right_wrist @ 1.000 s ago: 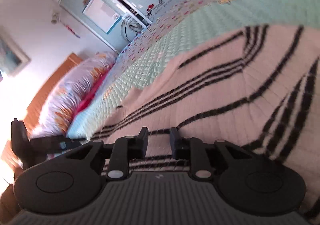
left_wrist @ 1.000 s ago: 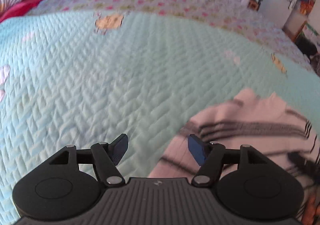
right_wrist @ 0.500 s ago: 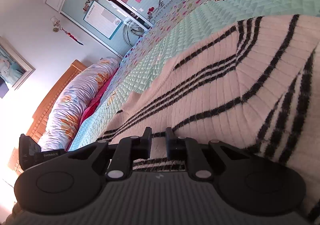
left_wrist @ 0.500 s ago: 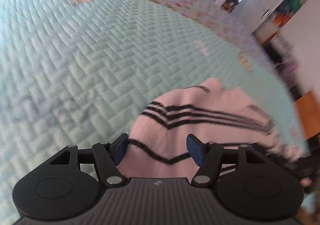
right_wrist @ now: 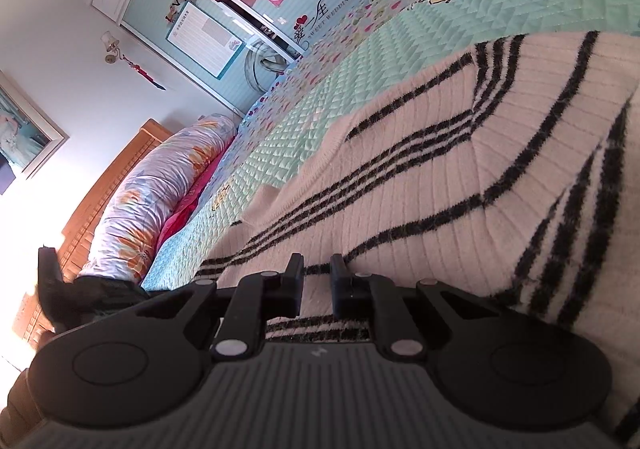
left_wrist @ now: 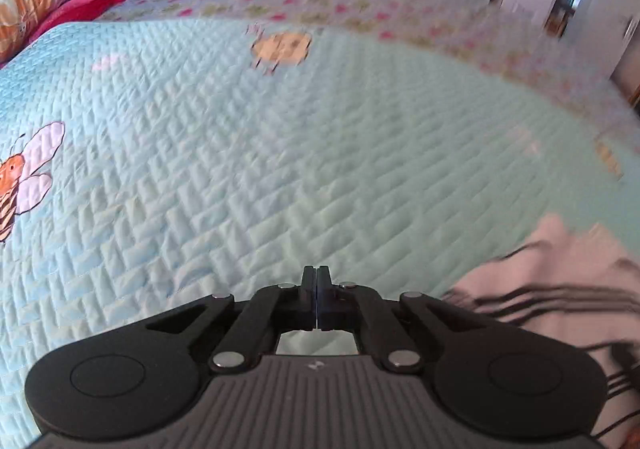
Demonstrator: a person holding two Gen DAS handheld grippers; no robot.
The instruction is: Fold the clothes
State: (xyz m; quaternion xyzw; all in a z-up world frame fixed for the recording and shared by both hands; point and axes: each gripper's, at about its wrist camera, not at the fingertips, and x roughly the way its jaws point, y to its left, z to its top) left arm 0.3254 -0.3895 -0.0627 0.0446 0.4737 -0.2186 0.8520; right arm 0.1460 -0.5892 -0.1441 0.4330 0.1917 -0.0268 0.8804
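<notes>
Left gripper [left_wrist: 316, 281] pressed together, empty, over open mint quilted bedspread [left_wrist: 240, 169]. Right gripper [right_wrist: 316, 277] pinches cream black-striped knit sweater [right_wrist: 460, 169] edge.

Bright daylight, white glare at the right wrist view's left edge, left wrist view smeared with blur, straight lines bent near the edges
</notes>
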